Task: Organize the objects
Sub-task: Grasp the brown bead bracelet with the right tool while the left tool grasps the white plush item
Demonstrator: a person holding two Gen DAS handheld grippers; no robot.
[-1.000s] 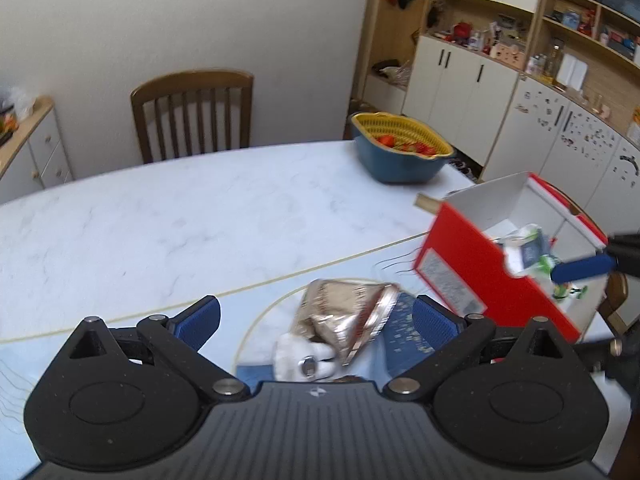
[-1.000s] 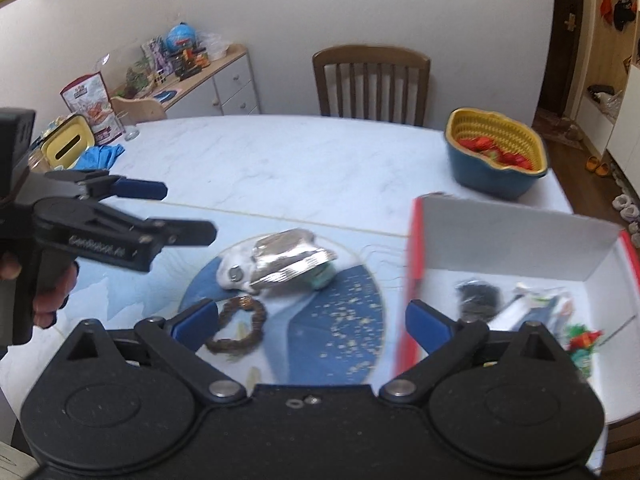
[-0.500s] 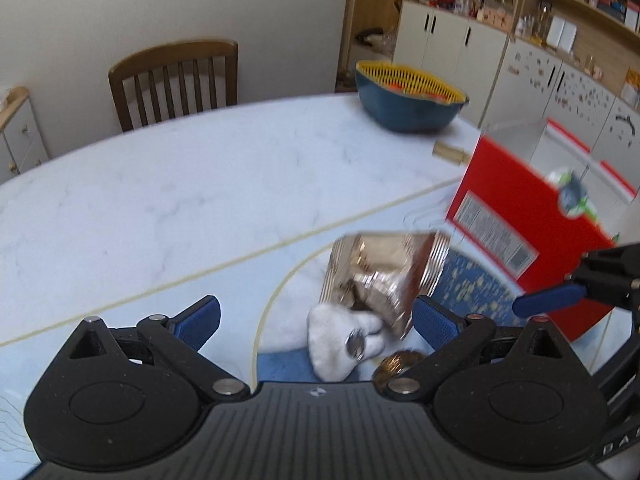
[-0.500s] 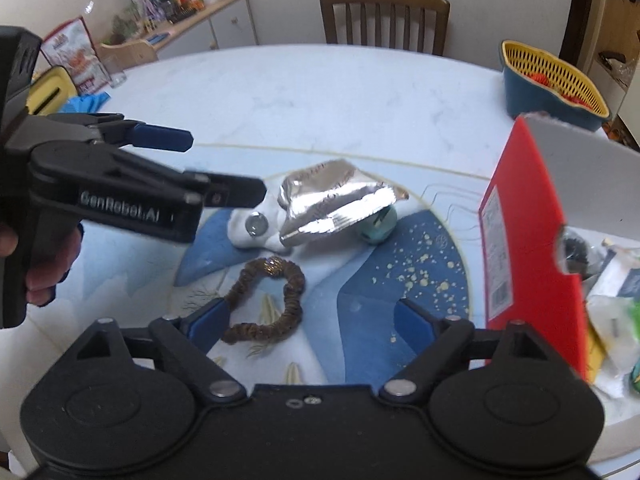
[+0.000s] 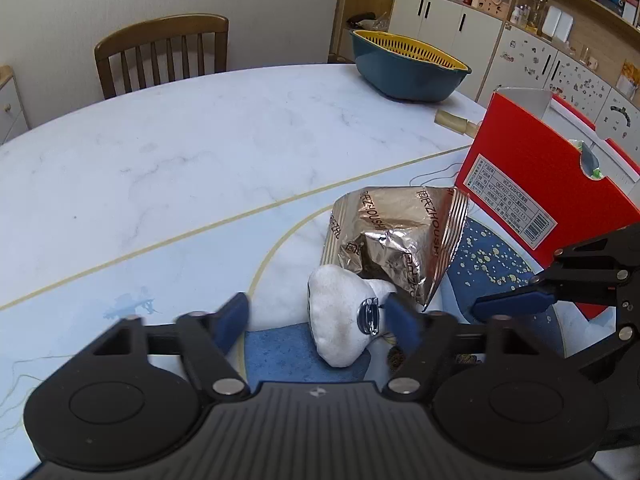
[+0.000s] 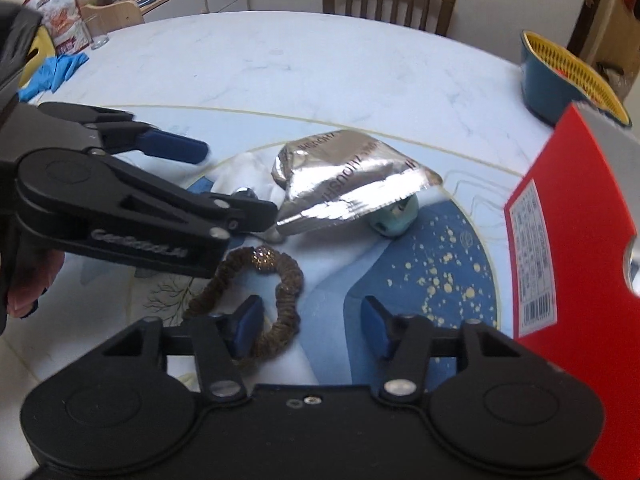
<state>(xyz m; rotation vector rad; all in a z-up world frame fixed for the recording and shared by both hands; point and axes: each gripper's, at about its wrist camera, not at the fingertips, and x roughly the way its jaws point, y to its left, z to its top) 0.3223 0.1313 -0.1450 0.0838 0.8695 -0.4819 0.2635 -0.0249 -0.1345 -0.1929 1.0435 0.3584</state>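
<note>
A white plush piece with a metal snap [image 5: 336, 316] lies on the blue patterned mat [image 5: 496, 264], half under a crumpled foil snack bag [image 5: 400, 236]. My left gripper [image 5: 318, 318] straddles the plush; its jaws are closing, and the left pad is still clear of it. A brown scrunchie [image 6: 280, 292] lies in front of the bag [image 6: 348, 184]. My right gripper [image 6: 312, 322] is low over the scrunchie, jaws closing, with the loop's near end between them and the right pad clear. A red box [image 5: 552, 184] with several small items stands to the right.
A small teal object [image 6: 394, 216] peeks from under the bag. A blue and yellow basket [image 5: 408, 68] and a short pale stick [image 5: 452, 122] sit beyond the box. A blue glove [image 6: 56, 72] and a glass [image 6: 96, 32] are at the far left; a wooden chair [image 5: 160, 52] stands behind the table.
Both grippers have sunk toward the mat and their jaws have narrowed. The left now frames the white plush; the right has come down over the scrunchie.
</note>
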